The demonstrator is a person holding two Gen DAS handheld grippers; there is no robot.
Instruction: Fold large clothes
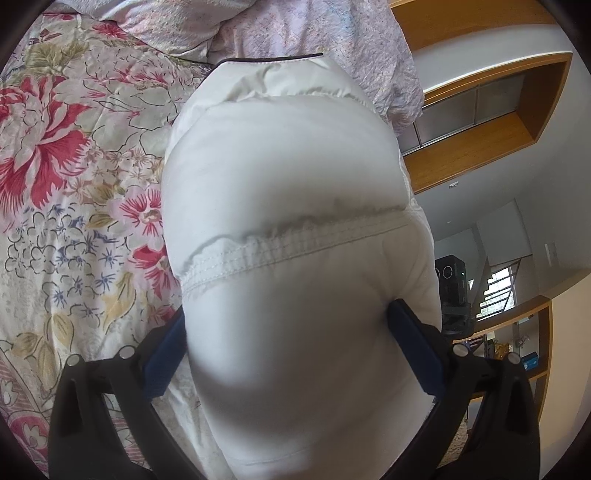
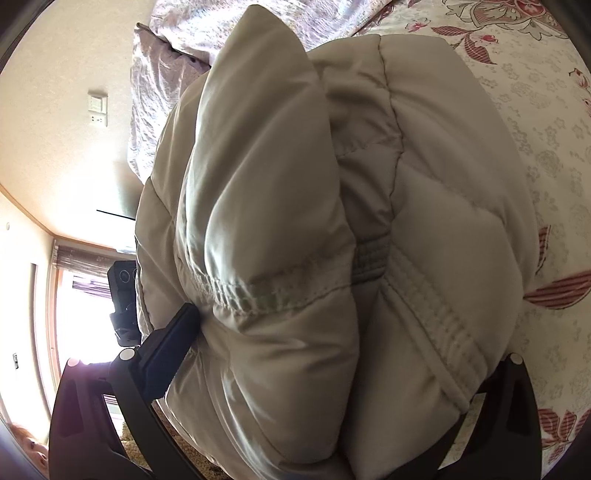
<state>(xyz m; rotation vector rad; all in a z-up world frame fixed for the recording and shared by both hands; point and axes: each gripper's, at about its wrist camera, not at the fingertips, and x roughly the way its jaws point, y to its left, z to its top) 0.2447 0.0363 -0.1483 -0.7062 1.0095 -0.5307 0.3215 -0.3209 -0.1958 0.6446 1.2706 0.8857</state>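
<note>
A puffy white quilted jacket (image 1: 280,177) fills the left wrist view. My left gripper (image 1: 286,343) is shut on its padded hem, with the blue pads (image 1: 166,354) pressed into the fabric on both sides. In the right wrist view the same jacket (image 2: 332,221) looks beige and bunched, with a stitched elastic seam across it. My right gripper (image 2: 332,347) is shut on a thick fold of it; only the left black finger (image 2: 173,343) shows, the right one is hidden behind the cloth. The jacket is held up above the bed.
A floral bedspread (image 1: 66,184) covers the bed below, also seen in the right wrist view (image 2: 535,147). A crumpled lilac quilt (image 1: 295,26) lies at the far end. Wooden shelves (image 1: 480,140) and a black camera on a stand (image 1: 454,291) are at the right.
</note>
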